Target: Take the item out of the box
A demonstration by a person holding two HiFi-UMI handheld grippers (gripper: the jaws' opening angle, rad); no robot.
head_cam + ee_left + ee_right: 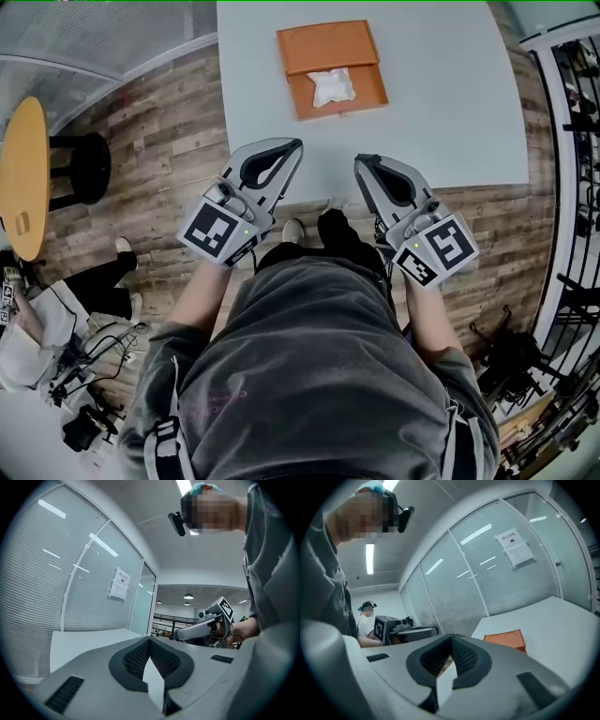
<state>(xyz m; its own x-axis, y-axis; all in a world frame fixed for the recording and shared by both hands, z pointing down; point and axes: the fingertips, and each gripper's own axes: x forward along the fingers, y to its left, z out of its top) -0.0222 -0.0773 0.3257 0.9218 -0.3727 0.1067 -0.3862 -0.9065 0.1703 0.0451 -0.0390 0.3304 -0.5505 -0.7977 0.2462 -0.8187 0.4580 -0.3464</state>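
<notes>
Left claw (292,145) and right claw (362,161) both pressed together, empty. Box (326,47) with white item (331,86) upper centre, equally near both.

wood flr (141,122), white table (450,94), glass w/ blinds (47,583)

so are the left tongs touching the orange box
Apart. Head view shows bare table between the left tongs and the orange box.
</notes>
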